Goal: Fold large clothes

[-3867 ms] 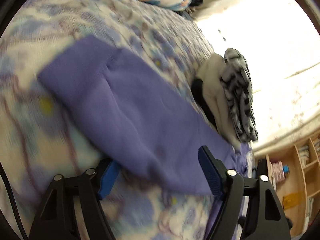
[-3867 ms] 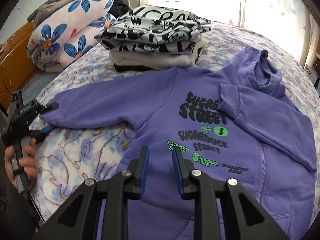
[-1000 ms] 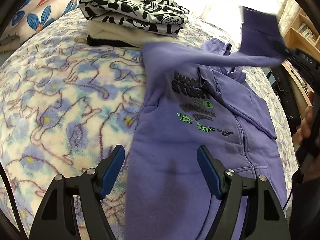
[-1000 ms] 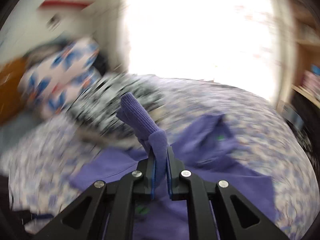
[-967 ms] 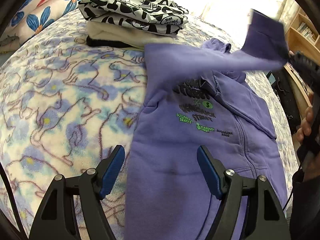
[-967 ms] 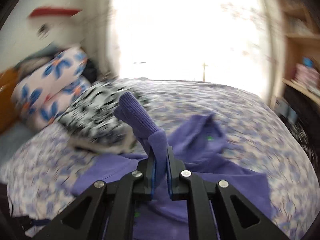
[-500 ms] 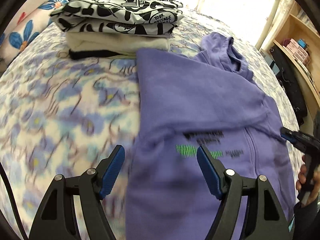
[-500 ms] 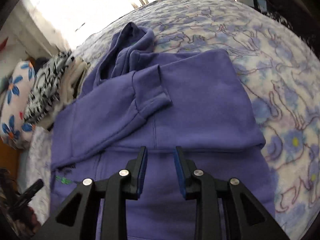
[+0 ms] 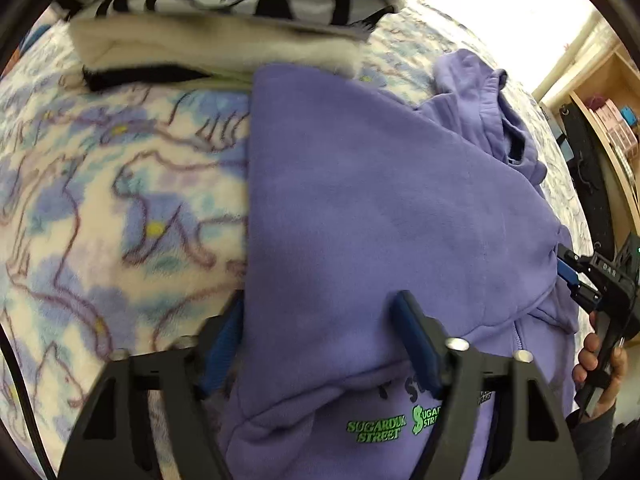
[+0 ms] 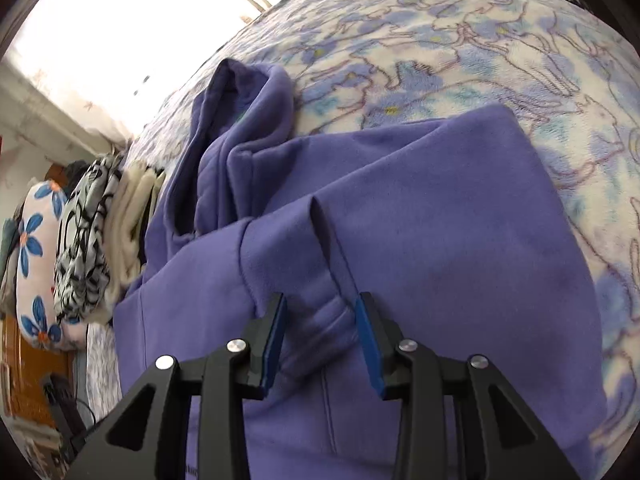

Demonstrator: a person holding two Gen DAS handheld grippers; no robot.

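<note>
A purple hoodie (image 9: pixel 380 208) with green and black print lies on the bed, both sleeves folded across its chest; it also shows in the right wrist view (image 10: pixel 420 240). My left gripper (image 9: pixel 320 340) is open, its jaws straddling the hoodie's left side edge low over the fabric. My right gripper (image 10: pixel 320 340) is open, with the ribbed sleeve cuff (image 10: pixel 320 320) lying loose between its jaws. The right gripper also shows at the hoodie's far side in the left wrist view (image 9: pixel 576 280). The hood (image 10: pixel 240 120) lies bunched at the top.
A floral fleece blanket (image 9: pixel 120 200) covers the bed. A stack of folded clothes (image 9: pixel 224 12) sits just beyond the hoodie's shoulder. Flowered bedding (image 10: pixel 36 264) lies further back. Wooden shelves (image 9: pixel 608 120) stand beside the bed.
The right gripper carried the left sleeve across the chest, laid it down and opened. The left gripper has moved in low onto the hoodie's left edge.
</note>
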